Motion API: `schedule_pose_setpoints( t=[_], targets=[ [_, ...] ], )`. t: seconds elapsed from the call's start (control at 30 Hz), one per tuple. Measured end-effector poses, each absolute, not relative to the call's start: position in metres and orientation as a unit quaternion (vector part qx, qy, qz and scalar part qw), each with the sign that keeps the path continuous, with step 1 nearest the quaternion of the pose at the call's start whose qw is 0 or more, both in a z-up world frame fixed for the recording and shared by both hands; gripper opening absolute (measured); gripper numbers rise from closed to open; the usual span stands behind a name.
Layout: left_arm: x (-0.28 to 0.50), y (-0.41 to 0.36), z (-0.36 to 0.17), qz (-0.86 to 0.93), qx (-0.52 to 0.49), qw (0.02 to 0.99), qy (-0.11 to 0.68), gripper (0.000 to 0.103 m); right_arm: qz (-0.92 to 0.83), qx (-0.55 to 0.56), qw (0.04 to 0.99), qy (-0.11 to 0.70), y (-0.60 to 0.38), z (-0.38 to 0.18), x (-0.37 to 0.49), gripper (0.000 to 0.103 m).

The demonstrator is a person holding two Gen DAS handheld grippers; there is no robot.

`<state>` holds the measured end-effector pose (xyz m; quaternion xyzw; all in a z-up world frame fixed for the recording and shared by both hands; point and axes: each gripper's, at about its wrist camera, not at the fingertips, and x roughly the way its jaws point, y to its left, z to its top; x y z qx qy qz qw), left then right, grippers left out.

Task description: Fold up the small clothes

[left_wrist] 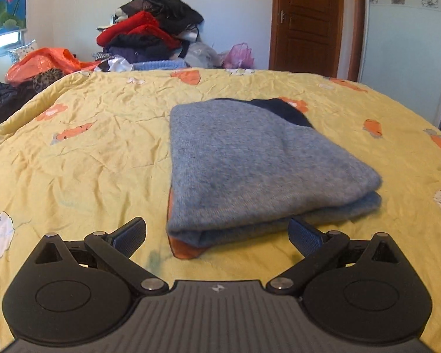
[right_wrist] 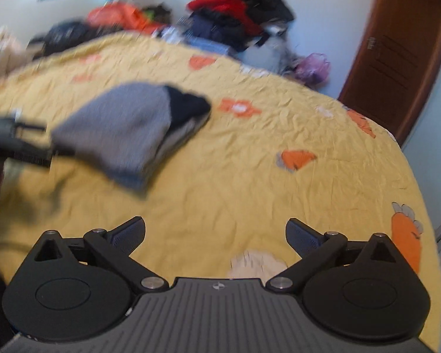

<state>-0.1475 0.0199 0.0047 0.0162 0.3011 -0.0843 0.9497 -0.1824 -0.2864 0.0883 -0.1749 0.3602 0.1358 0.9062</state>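
A folded grey-blue knit garment point(left_wrist: 250, 164) with a dark navy part at its far end and an orange edge underneath lies on the yellow quilt point(left_wrist: 88, 153). My left gripper point(left_wrist: 217, 232) stands open just in front of the garment's near edge, with its fingers wide apart and nothing between the pads. In the blurred right wrist view the same garment point(right_wrist: 123, 135) lies at the left, and the left gripper point(right_wrist: 26, 144) shows at its left edge. My right gripper point(right_wrist: 216, 232) is open over bare quilt, well to the right of the garment and holding nothing.
A heap of red, black and dark clothes point(left_wrist: 150, 32) sits beyond the bed's far edge, with an orange plastic bag point(left_wrist: 47, 63) to its left and a pink bag point(left_wrist: 239, 56) to its right. A brown door point(left_wrist: 307, 20) stands at the back right.
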Motion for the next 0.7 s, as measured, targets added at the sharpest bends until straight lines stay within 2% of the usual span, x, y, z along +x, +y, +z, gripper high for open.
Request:
schedule_pose_setpoints(
  t=[0.1, 0.27, 0.4, 0.47, 0.6, 0.7],
  targets=[
    [-0.152, 0.015, -0.001, -0.08, 0.027, 0.948, 0.306, 0.103, 0.143, -0.181, 0.905, 0.358, -0.279, 0.082, -0.196, 0.102],
    [-0.14, 0.009, -0.004, -0.023, 0.048, 0.939, 0.339, 0.103, 0.116, -0.053, 0.932, 0.339, -0.253, 0.064, -0.167, 0.102],
    [-0.132, 0.018, -0.007, -0.015, 0.014, 0.925, 0.378, 0.103, 0.081, 0.023, 0.919, 0.386, -0.229, 0.027, -0.135, 0.102],
    [-0.131, 0.023, -0.009, -0.013, -0.003, 0.923, 0.384, 0.103, 0.048, 0.023, 0.911, 0.409, -0.214, 0.01, -0.127, 0.103],
    [-0.136, 0.022, -0.012, -0.015, 0.003, 0.93, 0.368, 0.103, 0.027, -0.031, 0.926, 0.375, -0.178, -0.006, -0.136, 0.103],
    [-0.136, 0.022, -0.012, -0.016, 0.003, 0.929, 0.369, 0.103, 0.011, -0.021, 0.936, 0.351, -0.17, -0.011, -0.139, 0.103]
  ],
)
